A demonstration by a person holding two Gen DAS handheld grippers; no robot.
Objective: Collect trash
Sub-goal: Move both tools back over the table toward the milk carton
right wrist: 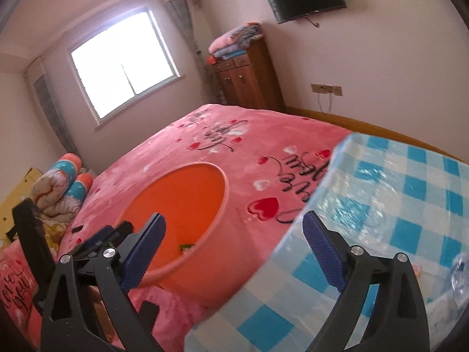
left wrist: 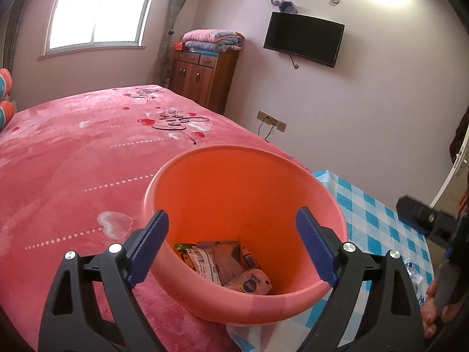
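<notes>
Bed (left wrist: 73, 152) under a pink blanket, checked-cloth counter (left wrist: 378, 214) beside it. Orange bin (left wrist: 234, 182) sits on the bed edge, touching the counter. Left gripper (left wrist: 233, 245) jaws apart, straddling the near rim, holding nothing. Right gripper (right wrist: 234, 249) also apart, empty. Wrappers (left wrist: 222, 267) lie crumpled in the bin bottom. Next: take the clear plastic scrap (right wrist: 460, 275) on the counter; pinch low, it's flimsy.

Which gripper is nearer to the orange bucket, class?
Left. The left gripper straddles the orange bucket rim, jaws open. The right gripper hangs open beside it, toward the checked cloth.
</notes>
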